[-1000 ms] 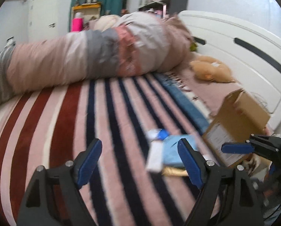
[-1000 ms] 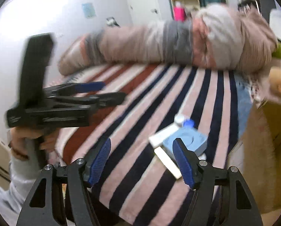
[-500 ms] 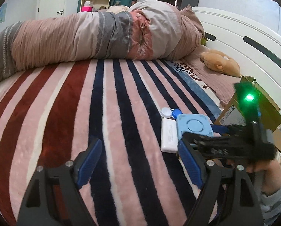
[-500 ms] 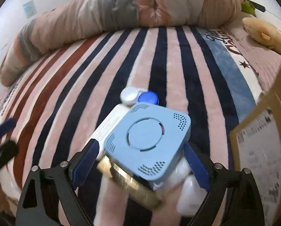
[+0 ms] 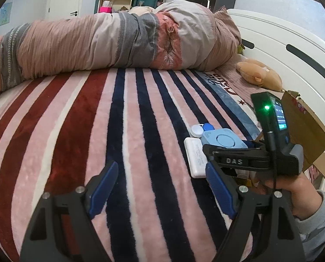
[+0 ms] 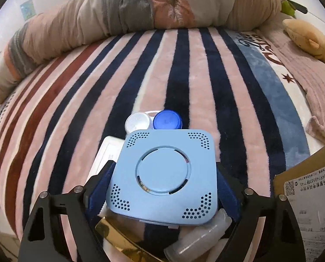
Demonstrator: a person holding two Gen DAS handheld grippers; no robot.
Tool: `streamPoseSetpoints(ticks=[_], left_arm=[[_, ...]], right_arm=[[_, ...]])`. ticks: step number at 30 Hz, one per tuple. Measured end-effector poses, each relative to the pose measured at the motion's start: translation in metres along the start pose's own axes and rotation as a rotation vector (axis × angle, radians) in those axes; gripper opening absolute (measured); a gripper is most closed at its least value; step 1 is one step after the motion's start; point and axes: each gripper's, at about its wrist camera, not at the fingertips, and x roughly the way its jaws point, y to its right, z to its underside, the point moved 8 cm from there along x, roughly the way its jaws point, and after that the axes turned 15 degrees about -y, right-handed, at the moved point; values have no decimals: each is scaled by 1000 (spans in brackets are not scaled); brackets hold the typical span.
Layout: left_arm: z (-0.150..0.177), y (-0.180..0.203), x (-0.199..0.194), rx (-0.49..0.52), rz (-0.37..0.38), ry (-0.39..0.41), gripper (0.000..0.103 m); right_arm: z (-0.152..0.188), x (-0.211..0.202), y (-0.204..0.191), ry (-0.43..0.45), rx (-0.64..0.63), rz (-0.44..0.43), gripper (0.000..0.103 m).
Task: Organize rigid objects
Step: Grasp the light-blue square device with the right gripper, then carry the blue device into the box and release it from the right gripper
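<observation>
**Right gripper straddles the blue square device; much of the pile is hidden beneath it**

In the right wrist view we see the right gripper (image 6: 163,187) with its blue pads either side of a light blue square device (image 6: 164,174) that lies on the striped blanket (image 6: 140,76). The pads sit at the device's left and right edges, but we cannot tell whether they press it or only flank it. The device covers most of what lies under it. At 12 o'clock from it a contact lens case (image 6: 153,120) shows only its white and blue caps. At 9 o'clock a white flat box (image 6: 104,155) peeks out, partly behind the left finger. At 6 o'clock a gold box (image 6: 121,238) and a clear tube (image 6: 197,238) are cut off by the frame edge and the fingers. A cardboard box (image 6: 310,187) enters at 3 o'clock, its label only partly readable.

In the left wrist view the left gripper (image 5: 162,187) is spread wide over the blanket, holding nothing. At 3 o'clock the right gripper's body hides most of the device (image 5: 224,139); the white box (image 5: 195,159) lies just left of it. A rolled duvet (image 5: 118,41) lies along the far side, and a plush toy (image 5: 258,74) lies by the headboard.
</observation>
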Motion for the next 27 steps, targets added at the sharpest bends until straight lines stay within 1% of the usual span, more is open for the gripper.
streamPoseSetpoints(ticks=[4, 6, 10, 12, 14, 17, 18, 20, 23, 25, 27], left_arm=[[2, -5, -5, -10, -9, 3, 80], [3, -10, -9, -20, -12, 11, 80], [5, -28, -21, -59, -32, 25, 80], [6, -35, -25, -72, -43, 30, 80], [9, -43, -28, -91, -47, 31, 80], [14, -52, -28, -114, -55, 23, 80], [16, -53, -27, -119, -58, 18, 80], [19, -55, -26, -125, -59, 11, 80], [22, -55, -25, -126, -55, 4, 80], [24, -54, -24, -125, -55, 0, 80], [25, -53, -23, -121, -56, -6, 80]], right_arm=[[7, -15, -4, 29, -17, -47, 84], [12, -29, -12, 55, -57, -78, 84], [23, -54, -44, 77, -171, -198, 84], [35, -56, -69, 18, -267, -334, 84], [49, -49, -90, -43, -344, -398, 84], [66, -31, -110, -93, -414, -393, 84], [71, -23, -114, -115, -428, -378, 84], [75, -15, -116, -131, -429, -342, 84], [75, -14, -111, -125, -424, -257, 90], [79, -17, -112, -132, -433, -220, 92], [81, -20, -110, -148, -438, -220, 93]])
